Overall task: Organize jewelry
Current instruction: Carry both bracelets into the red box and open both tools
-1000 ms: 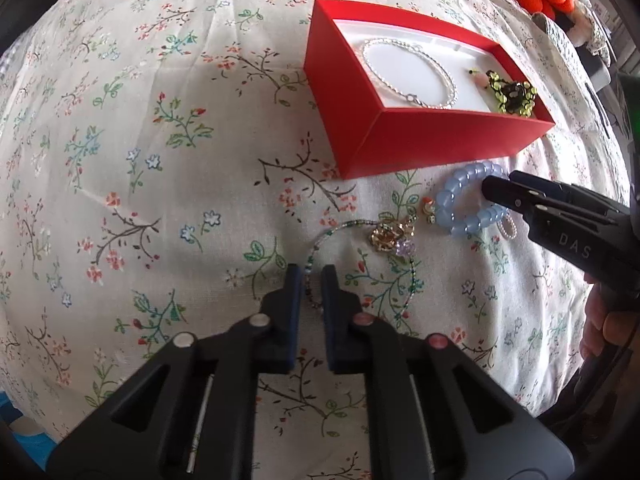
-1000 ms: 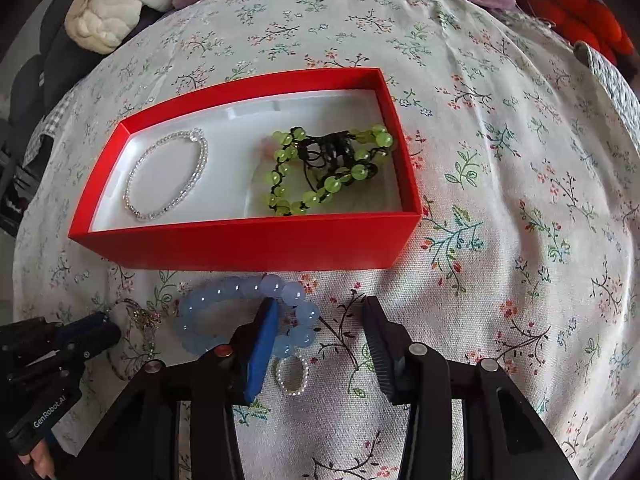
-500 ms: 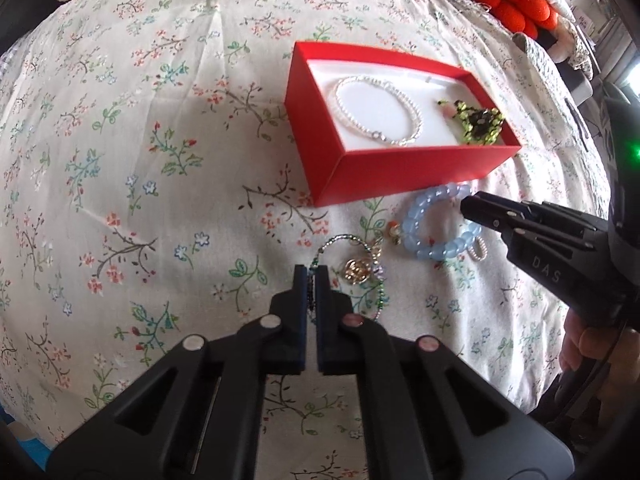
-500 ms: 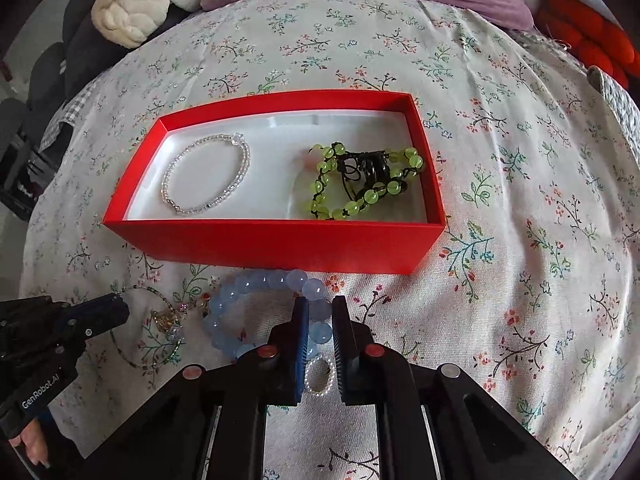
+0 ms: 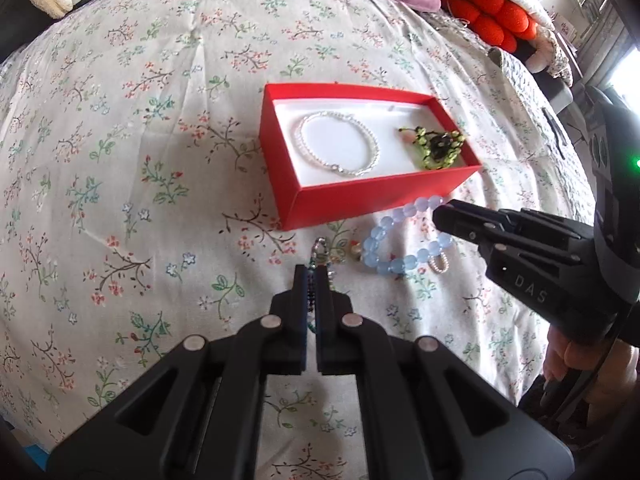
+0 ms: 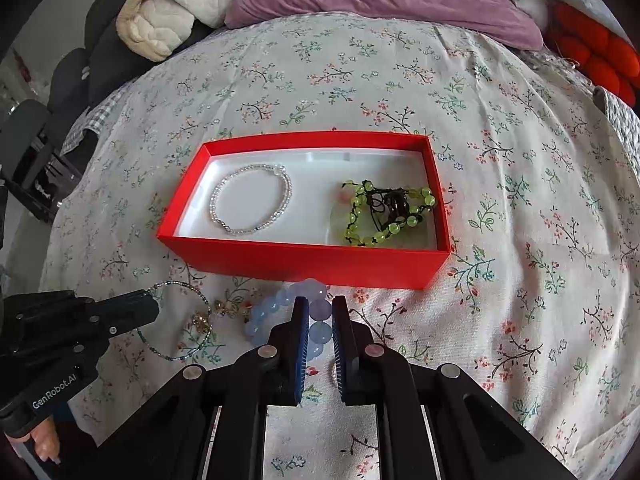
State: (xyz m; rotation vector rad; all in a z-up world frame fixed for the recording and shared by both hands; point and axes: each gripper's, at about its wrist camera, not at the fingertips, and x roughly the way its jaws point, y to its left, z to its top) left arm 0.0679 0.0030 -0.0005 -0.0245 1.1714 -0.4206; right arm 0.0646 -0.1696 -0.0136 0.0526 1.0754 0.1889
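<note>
Both grippers lifted, blue bracelet [image 6: 316,320] pinched, seed-bead chain [image 5: 316,280] half hidden

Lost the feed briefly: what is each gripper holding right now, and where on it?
Left gripper: the thin beaded bracelet, pinched on its strand. Right gripper: the blue bead bracelet, by beads on its right side.

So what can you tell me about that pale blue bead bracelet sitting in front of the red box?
The pale blue bracelet is a loop of round, translucent, glassy-looking beads, with an orange-and-pearl charm at one end. It lies on the floral bedspread just in front of the red box, outside it. The right tool is shut on a few of its beads. A tiny pearl ring lies beside it.
</note>
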